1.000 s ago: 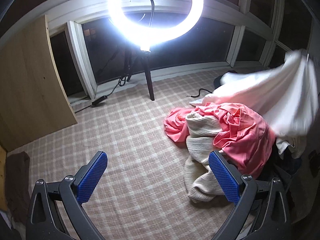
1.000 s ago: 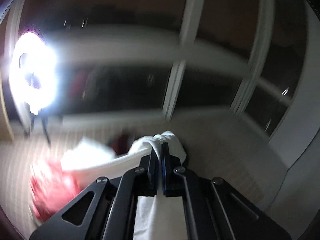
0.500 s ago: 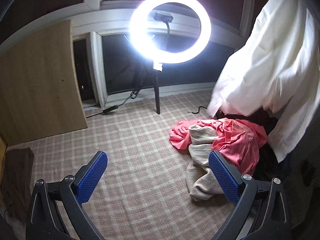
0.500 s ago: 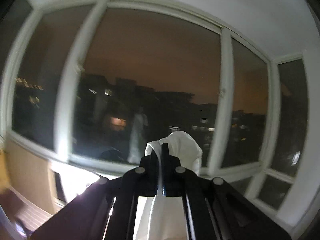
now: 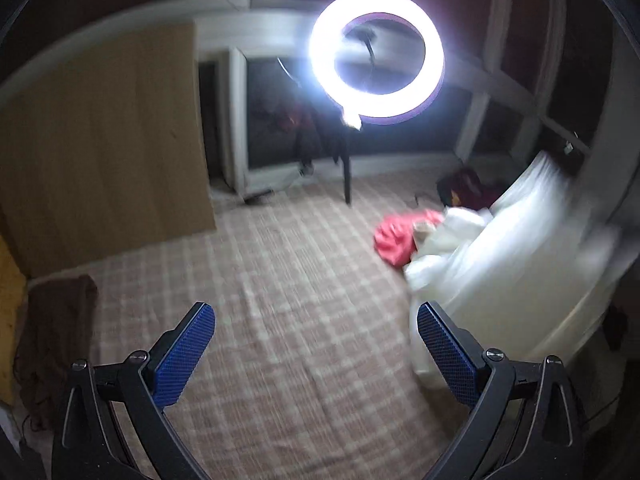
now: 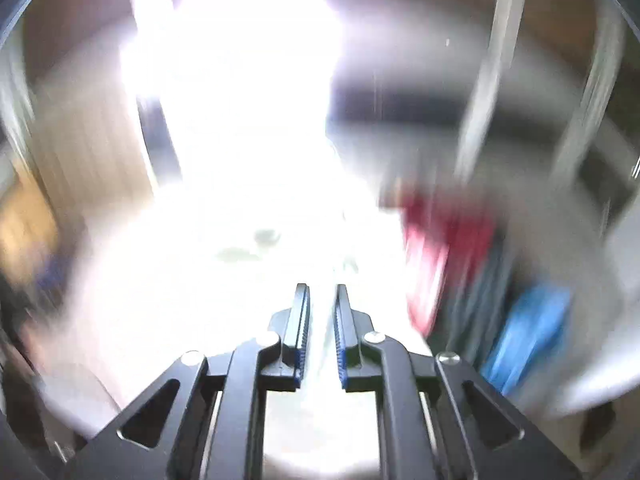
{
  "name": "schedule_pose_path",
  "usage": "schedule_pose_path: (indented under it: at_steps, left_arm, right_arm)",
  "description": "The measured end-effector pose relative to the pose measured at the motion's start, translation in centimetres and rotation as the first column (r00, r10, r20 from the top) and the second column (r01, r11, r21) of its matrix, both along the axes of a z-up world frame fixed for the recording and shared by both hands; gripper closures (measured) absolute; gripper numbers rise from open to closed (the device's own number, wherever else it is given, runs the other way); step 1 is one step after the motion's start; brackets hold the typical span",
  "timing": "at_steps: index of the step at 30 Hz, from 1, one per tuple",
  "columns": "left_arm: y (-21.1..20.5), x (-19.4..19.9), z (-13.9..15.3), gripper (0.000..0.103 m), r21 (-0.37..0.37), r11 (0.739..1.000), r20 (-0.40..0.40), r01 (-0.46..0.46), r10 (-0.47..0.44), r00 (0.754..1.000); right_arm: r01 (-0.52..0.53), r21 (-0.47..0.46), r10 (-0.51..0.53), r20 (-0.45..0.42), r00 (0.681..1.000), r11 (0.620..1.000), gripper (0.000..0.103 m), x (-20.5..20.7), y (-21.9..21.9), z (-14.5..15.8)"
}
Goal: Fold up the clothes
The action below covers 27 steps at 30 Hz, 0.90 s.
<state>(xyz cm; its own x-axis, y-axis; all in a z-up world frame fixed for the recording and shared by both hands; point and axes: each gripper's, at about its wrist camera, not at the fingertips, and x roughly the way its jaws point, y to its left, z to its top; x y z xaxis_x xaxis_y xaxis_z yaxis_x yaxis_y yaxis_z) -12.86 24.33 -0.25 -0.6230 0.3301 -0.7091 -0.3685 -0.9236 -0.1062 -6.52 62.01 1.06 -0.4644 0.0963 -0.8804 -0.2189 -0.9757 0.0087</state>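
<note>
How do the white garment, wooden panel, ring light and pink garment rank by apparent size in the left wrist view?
1. Wooden panel
2. White garment, blurred, so close to the panel
3. Ring light
4. Pink garment, partly covered

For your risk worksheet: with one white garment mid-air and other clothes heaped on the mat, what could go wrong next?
1. The white garment is dropping over the pink garment, so it may tangle with the heap.
2. The right gripper has just been opening; glare hides whether cloth stays between its jaws.
3. The left gripper is open and empty, so nothing guides the cloth.
</note>
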Motion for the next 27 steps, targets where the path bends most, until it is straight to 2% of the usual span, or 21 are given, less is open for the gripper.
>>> schedule_pose_path:
  at_steps: [1, 2, 3, 4, 6, 8, 9, 10, 11, 12, 15, 17, 19, 22, 24, 27]
  left_arm:
    - [0.3, -0.1, -0.8, 0.001, -0.008, 1.000, 0.025, 0.026, -0.026, 0.999]
    - [0.9, -0.1, -1.6, 0.001, -0.023, 0.998, 0.045, 0.054, -0.053, 0.998]
    - [1.5, -0.2, -2.3, 0.001, -0.037, 0.996, 0.065, 0.082, -0.080, 0.995]
    - [2.1, -0.1, -2.9, 0.001, -0.048, 0.994, 0.078, 0.102, -0.099, 0.992]
    - [3.3, -0.1, -4.2, 0.001, -0.061, 0.989, 0.103, 0.137, -0.130, 0.986]
    - [4.1, 0.1, -5.1, 0.001, -0.055, 0.987, 0.127, 0.149, -0.141, 0.982]
    - [4.6, 0.3, -5.6, 0.001, -0.052, 0.987, 0.141, 0.152, -0.143, 0.980]
    - [5.0, 0.4, -5.9, 0.001, -0.054, 0.987, 0.149, 0.149, -0.140, 0.979]
    - [5.1, 0.9, -6.1, 0.001, -0.057, 0.988, 0.149, 0.141, -0.131, 0.980]
    - [5.0, 1.1, -6.3, 0.001, -0.064, 0.990, 0.148, 0.122, -0.111, 0.983]
    - [4.6, 1.7, -6.7, 0.001, -0.077, 0.995, 0.151, 0.059, -0.047, 0.987]
    - [3.9, 2.0, -7.0, 0.001, -0.068, 0.998, 0.164, 0.000, 0.011, 0.986]
    - [3.2, 2.4, -7.1, 0.001, -0.064, 0.997, 0.170, -0.052, 0.062, 0.983]
    - [2.4, 3.7, -7.4, 0.001, -0.067, 0.989, 0.177, -0.129, 0.139, 0.974]
    - [2.1, 4.6, -7.6, 0.001, -0.072, 0.983, 0.179, -0.168, 0.179, 0.967]
    - [2.1, 6.0, -8.0, 0.001, -0.085, 0.975, 0.184, -0.205, 0.218, 0.959]
  right_arm:
    - [0.052, -0.054, -0.046, 0.111, 0.993, 0.997, 0.091, 0.8, 0.5, -4.7]
    - [0.110, -0.102, -0.085, 0.220, 0.972, 0.989, 0.091, 1.7, 1.1, -9.3]
    - [0.154, -0.204, -0.102, 0.245, 0.964, 0.967, 0.091, 3.2, 1.6, -11.5]
    - [0.169, -0.267, -0.107, 0.234, 0.966, 0.949, 0.091, 4.5, 1.9, -12.2]
    - [0.114, -0.228, -0.079, 0.156, 0.985, 0.967, 0.091, 6.5, 1.3, -10.5]
    - [0.013, -0.136, 0.000, 0.094, 0.996, 0.991, 0.086, 6.8, 0.1, -7.7]
    - [-0.040, -0.091, 0.045, 0.061, 0.997, 0.995, 0.072, 6.9, -0.6, -6.1]
    - [-0.086, -0.061, 0.088, 0.034, 0.996, 0.994, 0.053, 6.4, -1.1, -4.9]
    - [-0.147, -0.030, 0.147, 0.013, 0.989, 0.989, 0.045, 5.0, -1.7, -3.4]
    - [-0.206, 0.001, 0.206, -0.005, 0.979, 0.979, 0.042, 3.7, -2.3, -2.0]
    - [-0.386, 0.000, 0.386, 0.013, 0.922, 0.922, 0.042, 0.2, -3.5, -2.0]
    - [-0.499, -0.018, 0.500, 0.054, 0.865, 0.866, 0.042, -0.4, -5.6, -3.5]
    - [-0.603, -0.041, 0.604, 0.094, 0.792, 0.797, 0.042, -0.9, -7.7, -5.0]
    - [-0.679, -0.049, 0.676, 0.170, 0.717, 0.732, 0.042, -1.8, -8.6, -8.3]
    - [-0.693, -0.104, 0.697, 0.201, 0.688, 0.714, 0.042, -1.9, -7.9, -9.7]
    - [-0.705, -0.113, 0.709, 0.218, 0.670, 0.701, 0.043, -1.9, -6.8, -10.3]
